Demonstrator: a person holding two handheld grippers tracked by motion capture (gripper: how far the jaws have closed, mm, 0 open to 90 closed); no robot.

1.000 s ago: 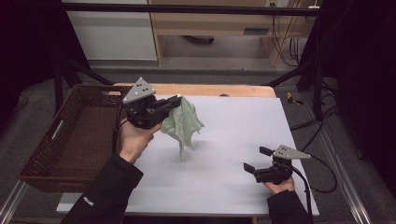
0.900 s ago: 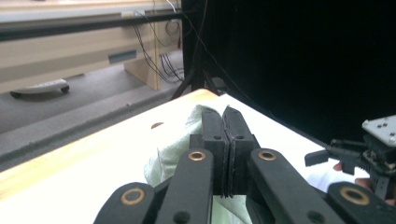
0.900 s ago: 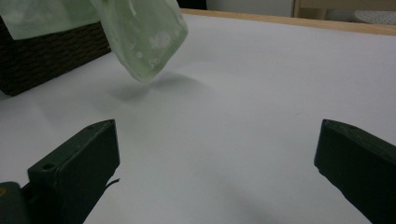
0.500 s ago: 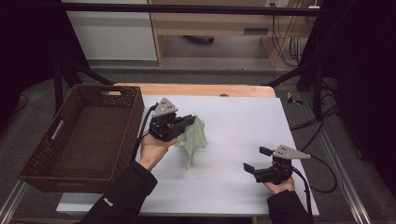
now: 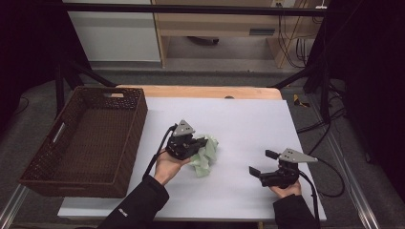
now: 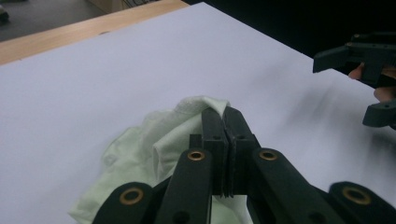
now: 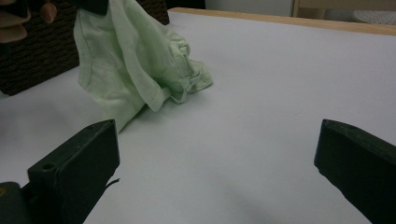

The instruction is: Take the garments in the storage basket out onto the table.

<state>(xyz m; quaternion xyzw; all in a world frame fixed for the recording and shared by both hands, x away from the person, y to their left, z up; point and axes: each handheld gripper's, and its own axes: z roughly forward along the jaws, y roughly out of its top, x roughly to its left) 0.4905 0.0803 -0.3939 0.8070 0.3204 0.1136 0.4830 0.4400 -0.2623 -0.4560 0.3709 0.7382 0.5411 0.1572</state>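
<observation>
Left tongs [image 5: 206, 143] lowered the green cloth [image 5: 205, 160], seemingly onto the table.

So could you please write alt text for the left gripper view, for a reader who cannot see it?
The left gripper, its black jaws shut on a fold of pale green cloth, holds the crumpled cloth on a white table. At the right edge the right gripper waits with its jaws open.

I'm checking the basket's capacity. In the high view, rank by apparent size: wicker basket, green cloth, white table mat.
1. white table mat
2. wicker basket
3. green cloth, smallest; it is bunched up and partly hidden behind the left gripper, so its real spread is unsure.
</observation>
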